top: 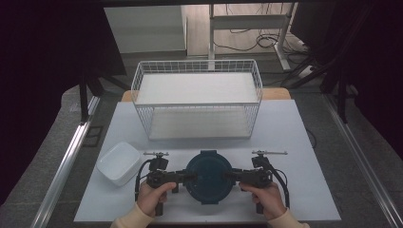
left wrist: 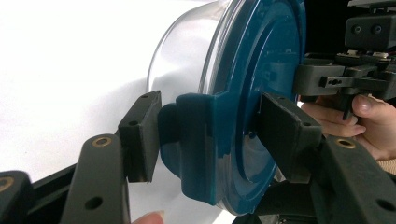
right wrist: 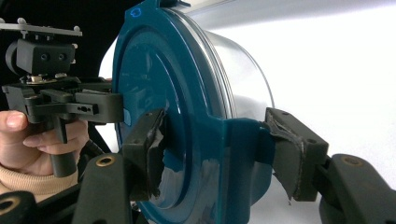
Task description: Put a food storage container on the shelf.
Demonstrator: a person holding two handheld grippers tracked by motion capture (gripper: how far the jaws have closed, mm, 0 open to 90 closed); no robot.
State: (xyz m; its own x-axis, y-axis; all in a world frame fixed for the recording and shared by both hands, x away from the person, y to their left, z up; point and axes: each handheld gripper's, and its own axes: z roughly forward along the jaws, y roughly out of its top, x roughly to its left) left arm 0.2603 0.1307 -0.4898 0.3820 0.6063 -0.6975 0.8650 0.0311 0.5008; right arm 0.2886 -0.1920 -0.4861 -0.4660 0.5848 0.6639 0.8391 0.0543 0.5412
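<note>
Your left tool (top: pixel 189 177) and right tool (top: pixel 230 176) each clamp a side latch of the round container's blue lid (top: pixel 208 173), pads pressing on the tabs. The container sits on the white tabletop (top: pixel 294 137), apparently resting there, before the wire basket (top: pixel 196 97), with a white tub (top: pixel 119 162) at its left.

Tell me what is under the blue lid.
Under the round dark-blue plastic lid sits a clear round container, resting on the white table. Its contents cannot be made out; the lid covers the top.
</note>
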